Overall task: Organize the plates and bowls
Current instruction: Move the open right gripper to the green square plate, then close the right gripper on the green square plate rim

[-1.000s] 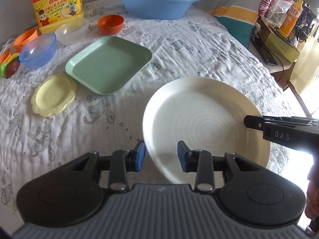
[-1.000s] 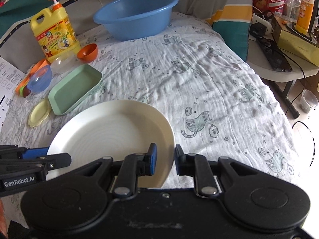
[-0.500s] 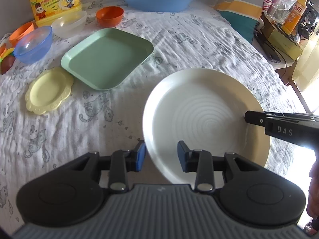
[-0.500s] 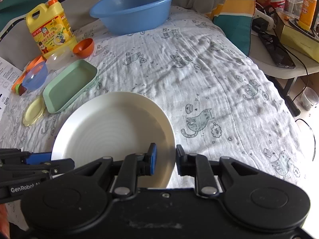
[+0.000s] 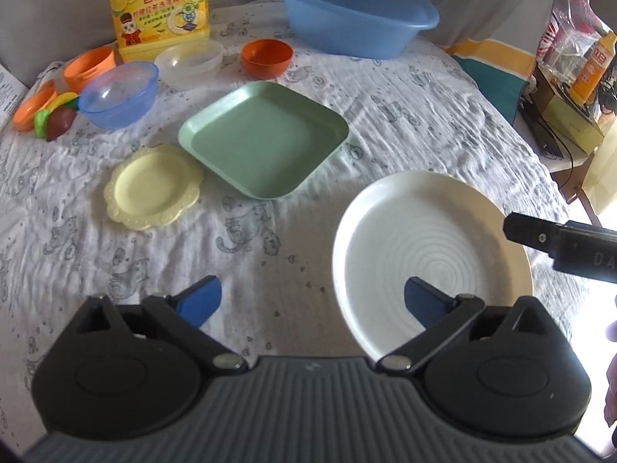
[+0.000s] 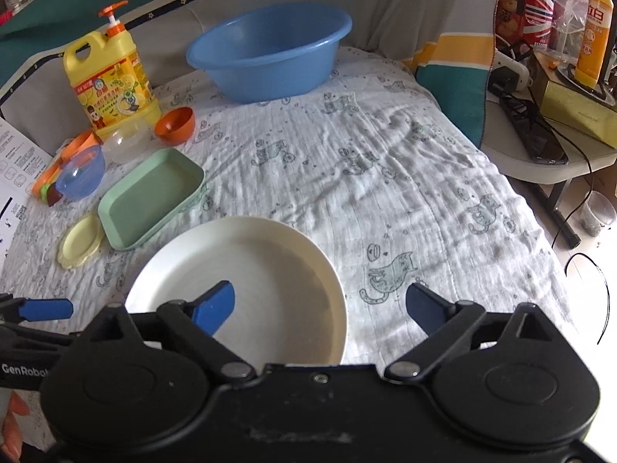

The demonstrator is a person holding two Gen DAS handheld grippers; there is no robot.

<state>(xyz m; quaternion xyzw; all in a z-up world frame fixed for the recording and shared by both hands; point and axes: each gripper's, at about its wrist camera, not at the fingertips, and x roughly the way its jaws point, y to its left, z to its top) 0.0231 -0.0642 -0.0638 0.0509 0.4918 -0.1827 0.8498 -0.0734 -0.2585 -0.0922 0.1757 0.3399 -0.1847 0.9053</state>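
Both grippers, left and right, now stand wide open, having released the white ridged plate; it lies unheld at five o'clock of the green square tray.

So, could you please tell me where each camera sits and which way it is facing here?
Left wrist: on the left gripper, open, facing across the bed over the green tray; the right gripper's tip enters at right.
Right wrist: on the right gripper, open, facing the blue basin; the left gripper's tip and fingers show at left.
Shared: the white plate, tray and basin.
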